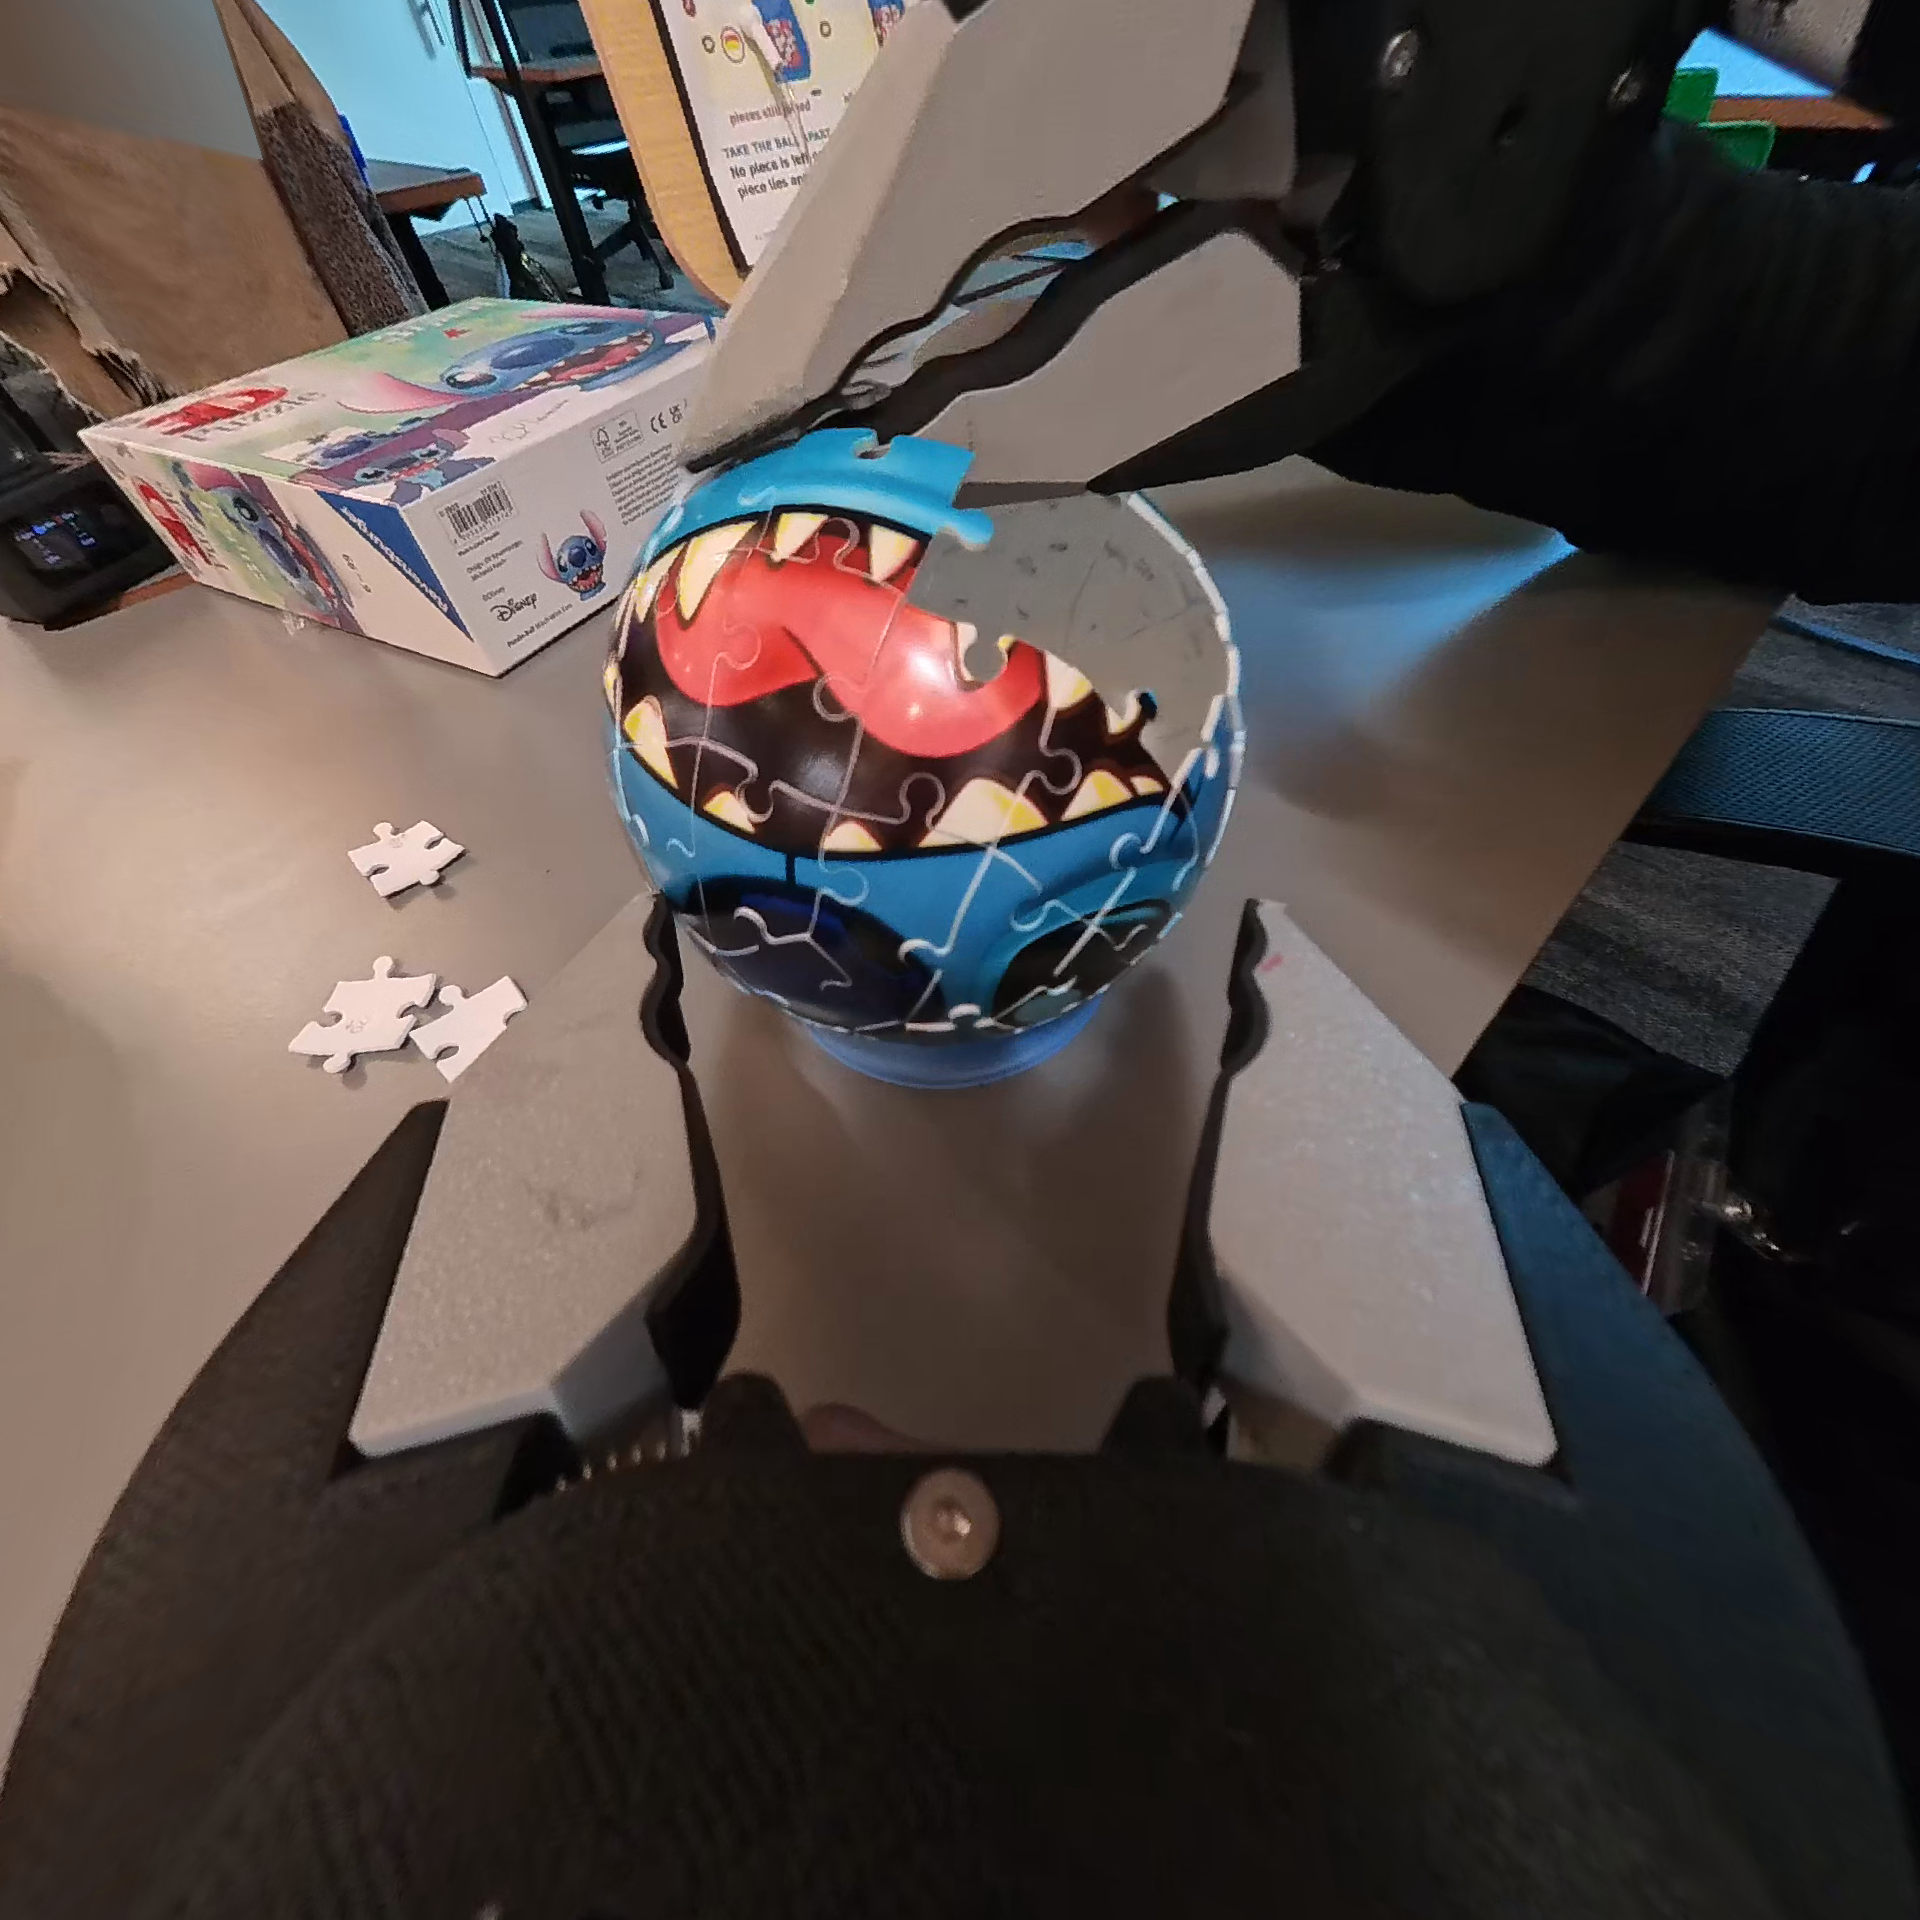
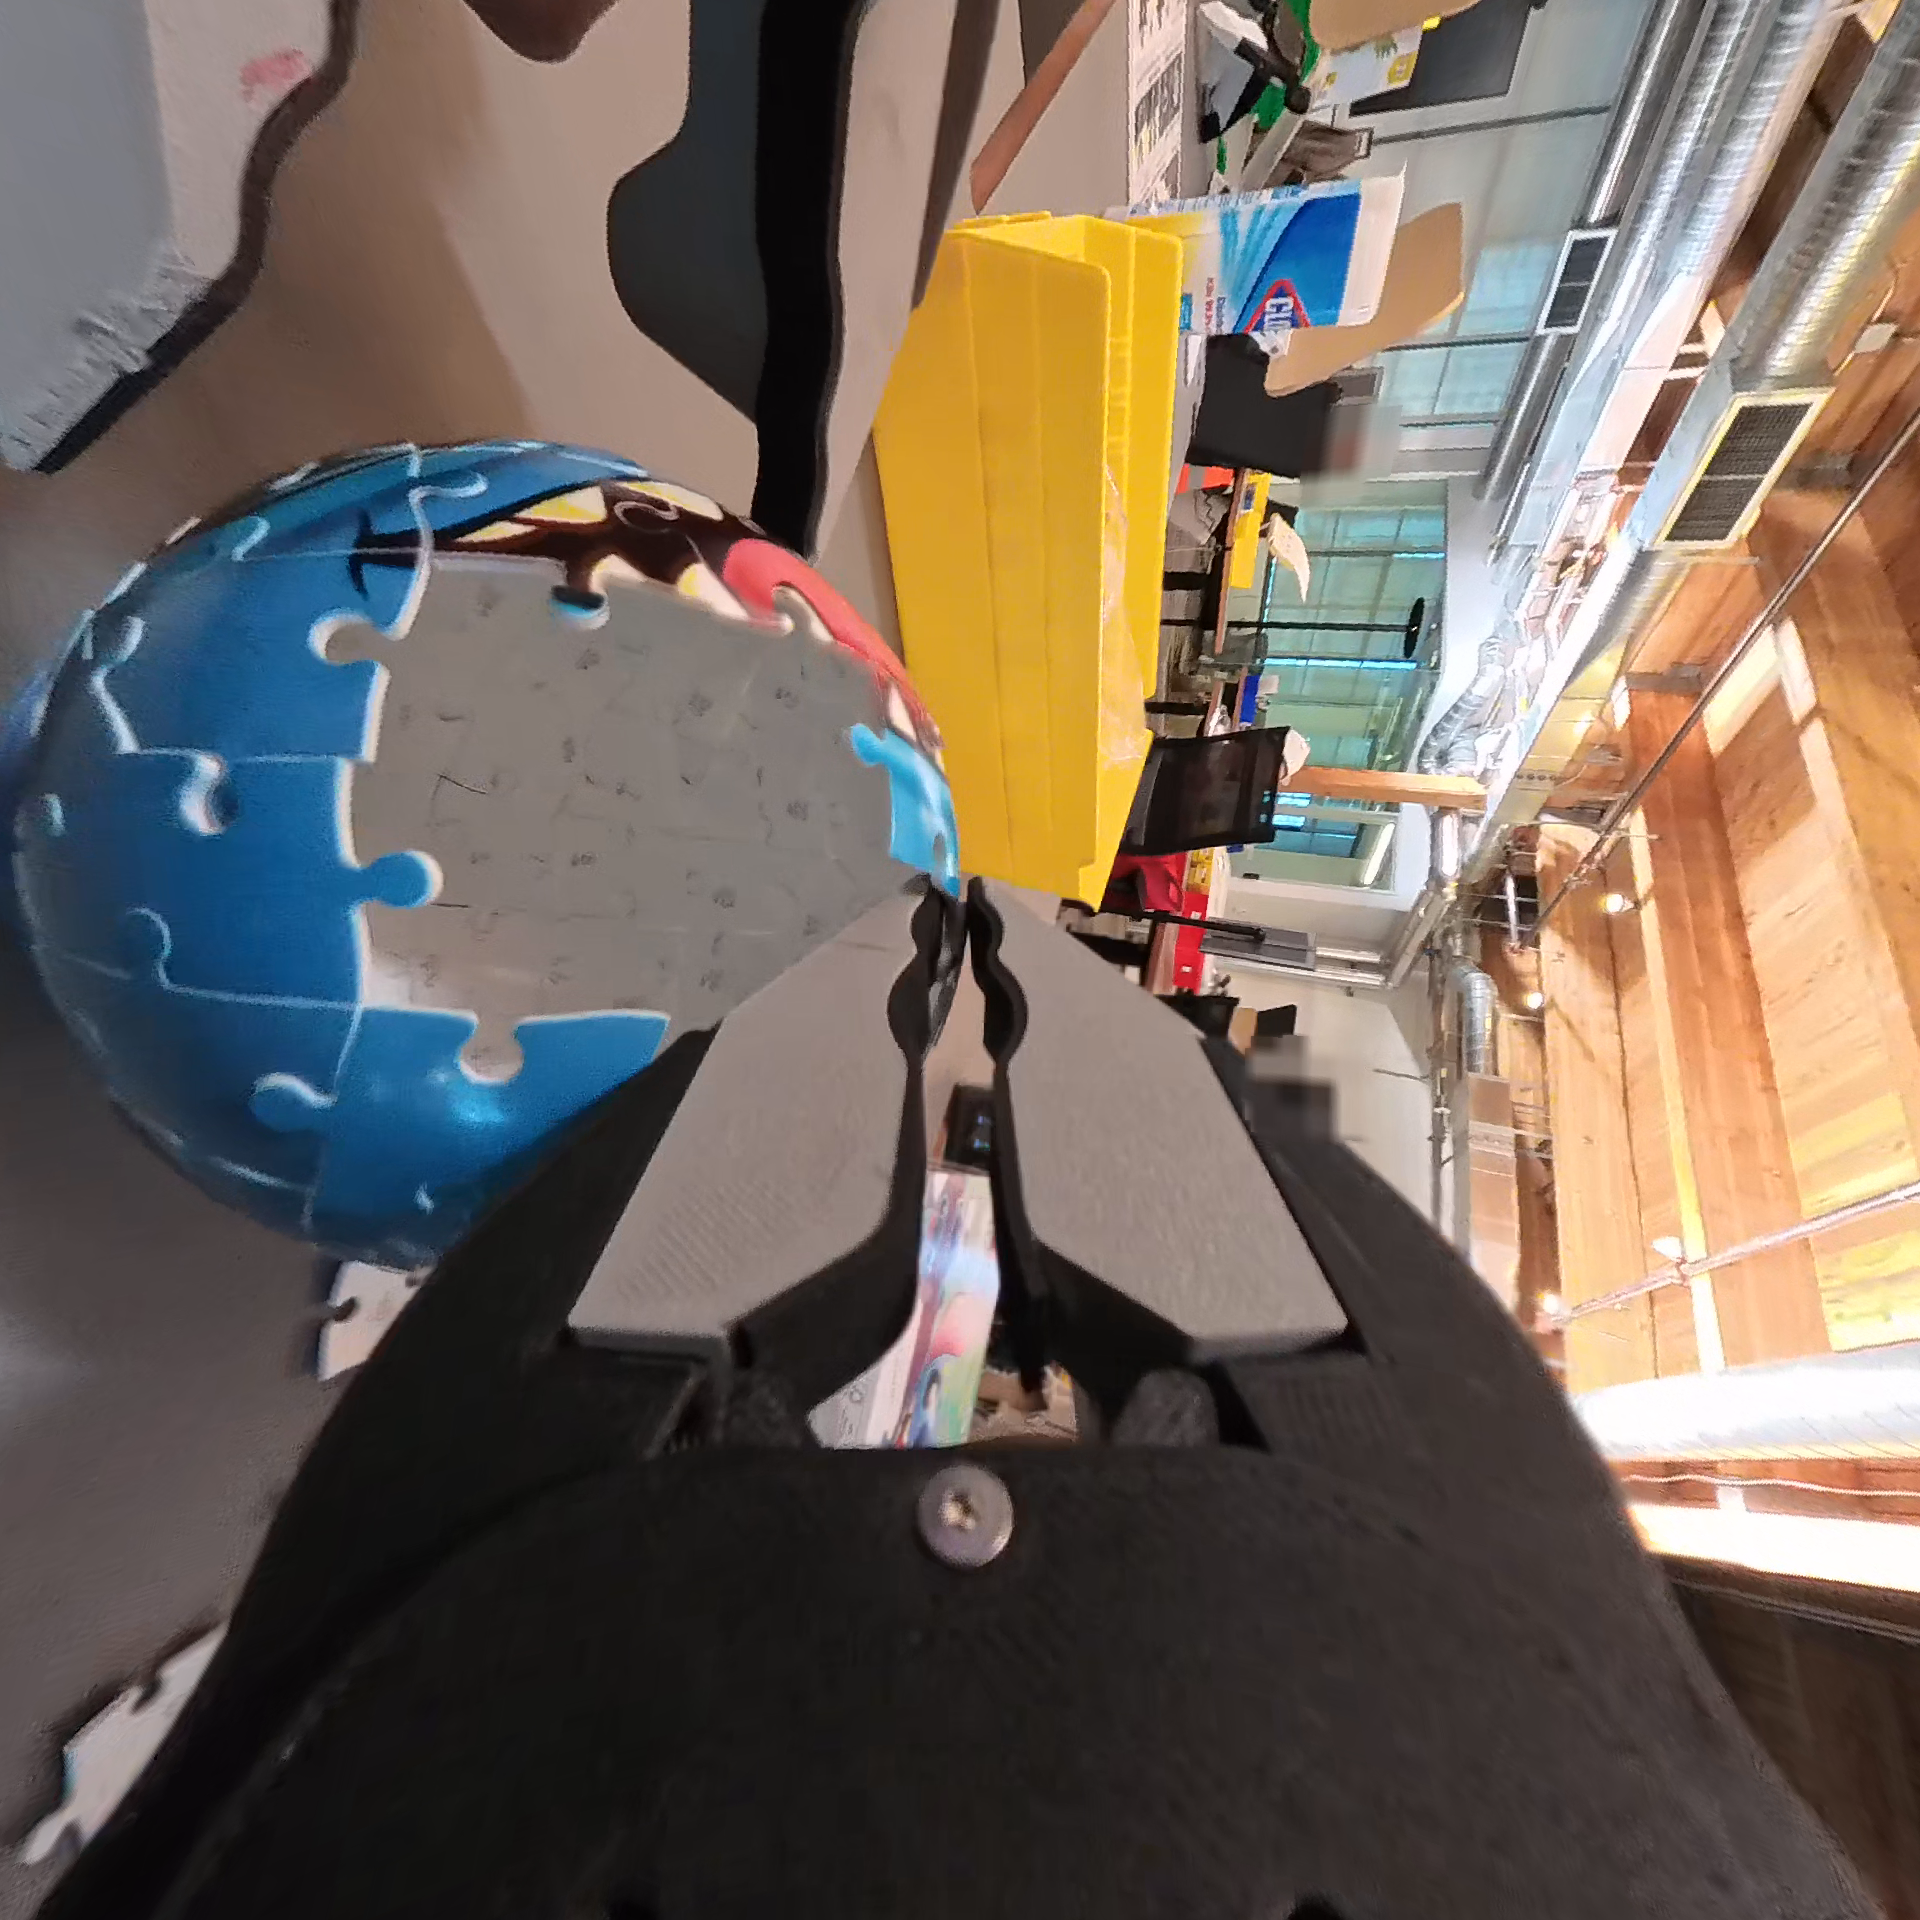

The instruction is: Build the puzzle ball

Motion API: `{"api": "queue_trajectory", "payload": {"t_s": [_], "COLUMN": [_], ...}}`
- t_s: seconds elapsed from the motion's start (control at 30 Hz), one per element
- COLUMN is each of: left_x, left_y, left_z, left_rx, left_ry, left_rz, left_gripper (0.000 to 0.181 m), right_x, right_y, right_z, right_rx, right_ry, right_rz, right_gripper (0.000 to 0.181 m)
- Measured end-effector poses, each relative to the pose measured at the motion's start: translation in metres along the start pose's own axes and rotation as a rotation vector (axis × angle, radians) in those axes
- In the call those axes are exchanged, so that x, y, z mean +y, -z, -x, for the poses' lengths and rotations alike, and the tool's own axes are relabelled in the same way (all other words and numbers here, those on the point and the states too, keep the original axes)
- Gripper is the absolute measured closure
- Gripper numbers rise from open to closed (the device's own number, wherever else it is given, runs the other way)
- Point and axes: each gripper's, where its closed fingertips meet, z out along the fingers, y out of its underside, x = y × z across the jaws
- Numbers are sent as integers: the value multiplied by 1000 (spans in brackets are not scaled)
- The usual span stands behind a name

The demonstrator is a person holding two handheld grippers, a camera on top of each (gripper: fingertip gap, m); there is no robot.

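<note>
Printed puzzle box [image 1: 416, 488] lies behind the puzzle ball [image 1: 914, 769], left gripper [image 1: 961, 940] spread wide around it, right gripper [image 2: 961, 904] pinching its top blue piece [image 2: 914, 800].

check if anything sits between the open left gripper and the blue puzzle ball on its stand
Nothing visible does. The left gripper is open, fingers flanking the blue puzzle ball near its stand; only bare grey table between. The right gripper works the ball's far top edge, outside that path.
</note>
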Motion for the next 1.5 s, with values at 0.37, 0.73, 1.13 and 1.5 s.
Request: {"api": "queue_trajectory", "payload": {"t_s": [0.37, 0.73, 1.13, 1.5], "left_x": [0, 0, 0, 0], "left_y": [-1, -2, -2, -2], "left_z": [0, 0, -1, -1], "left_rx": [-3, -5, -5, -6], "left_ry": [4, 5, 1, 1], "left_rz": [1, 3, 5, 5], "left_gripper": [76, 75, 74, 74], "right_x": [-1, 0, 0, 0], "right_y": [1, 1, 1, 1], "right_z": [0, 0, 1, 0], "right_rx": [-7, -5, -20, -14], "right_ry": [-8, -40, -63, -61], "right_rz": [-16, -24, -17, -17], "right_gripper": [180, 180, 180, 180]}}
